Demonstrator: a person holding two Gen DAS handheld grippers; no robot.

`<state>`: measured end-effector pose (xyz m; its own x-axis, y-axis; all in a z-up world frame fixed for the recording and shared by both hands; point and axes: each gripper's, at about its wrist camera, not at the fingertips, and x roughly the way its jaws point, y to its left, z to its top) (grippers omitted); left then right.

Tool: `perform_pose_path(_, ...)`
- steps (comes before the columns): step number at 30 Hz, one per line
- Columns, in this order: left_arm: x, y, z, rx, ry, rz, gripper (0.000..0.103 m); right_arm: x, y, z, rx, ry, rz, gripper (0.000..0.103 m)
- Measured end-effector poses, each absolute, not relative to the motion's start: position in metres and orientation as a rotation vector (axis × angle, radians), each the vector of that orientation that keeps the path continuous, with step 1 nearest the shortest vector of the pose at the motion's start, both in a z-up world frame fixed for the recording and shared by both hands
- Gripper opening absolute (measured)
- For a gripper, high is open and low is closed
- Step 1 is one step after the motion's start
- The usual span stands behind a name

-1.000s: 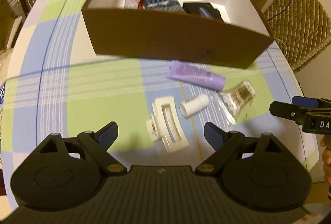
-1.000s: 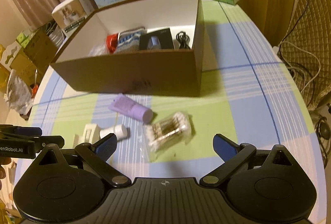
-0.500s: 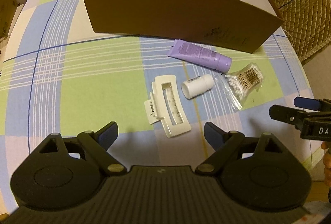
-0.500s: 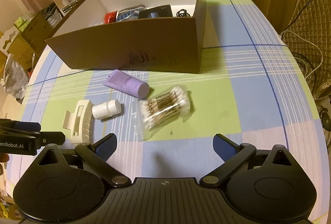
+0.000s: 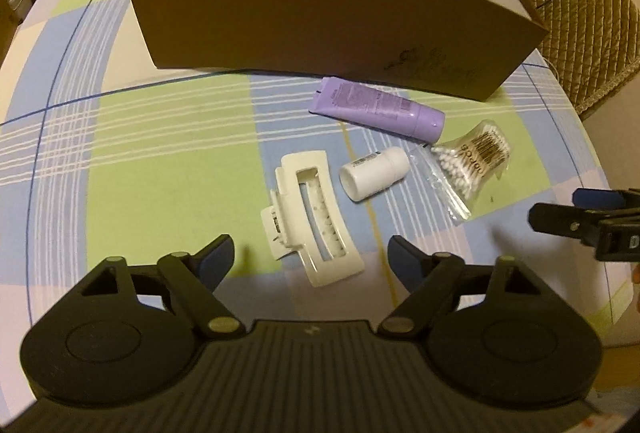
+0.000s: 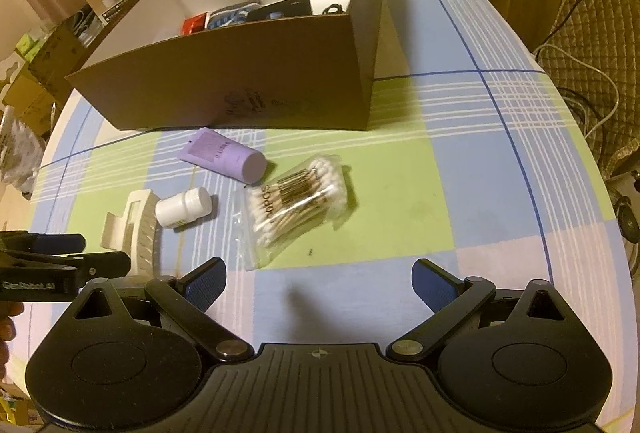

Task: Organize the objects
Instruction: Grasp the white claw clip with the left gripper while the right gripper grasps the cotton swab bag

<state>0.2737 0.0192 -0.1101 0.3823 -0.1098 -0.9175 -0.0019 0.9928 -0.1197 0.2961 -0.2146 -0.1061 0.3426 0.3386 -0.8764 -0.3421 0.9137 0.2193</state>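
Bench (image 5: 168, 169) under a blue, green and white checked cloth carries a brown cardboard box (image 5: 320, 21) across the upper part of both views; in the right wrist view a few items show inside it, behind the front wall. Just below the box lies a purple tube (image 5: 376, 107). Below the tube lies a small white bottle (image 5: 374, 173) on its side, and right of the bottle a clear bag of cotton swabs (image 5: 472, 161). A white hair claw clip (image 5: 312, 217) lies left of the bottle, its lower end between the fingers of the left gripper (image 5: 310, 253). That gripper's jaws are closing, with neither pad on the clip. The right gripper (image 6: 318, 283) stands wide apart over bare cloth, low in the frame, the swab bag just above its left finger.
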Motion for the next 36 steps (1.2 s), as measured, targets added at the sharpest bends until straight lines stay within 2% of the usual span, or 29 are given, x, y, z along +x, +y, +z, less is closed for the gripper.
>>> perform_pose_path(10, 0.297, 0.02, -0.124, -0.105, 1.18, -0.069, 0.069, 0.299, -0.221, -0.108, 0.003, 1.145, 0.414, 0.097)
perform_pose_path(18, 0.308, 0.018, -0.128, -0.085, 1.169, -0.082, 0.046, 0.3, -0.221, -0.109, 0.009, 1.144, 0.399, 0.097)
perform_pose_path(23, 0.304, 0.02, -0.126, -0.034, 1.134, -0.072, 0.035, 0.301, -0.219, -0.11, 0.007, 1.142, 0.401, 0.097)
perform_pose_path(36, 0.281, 0.083, -0.125, -0.083, 1.125, 0.107, 0.035, 0.31, -0.191, -0.121, -0.065, 1.065, 0.522, 0.097)
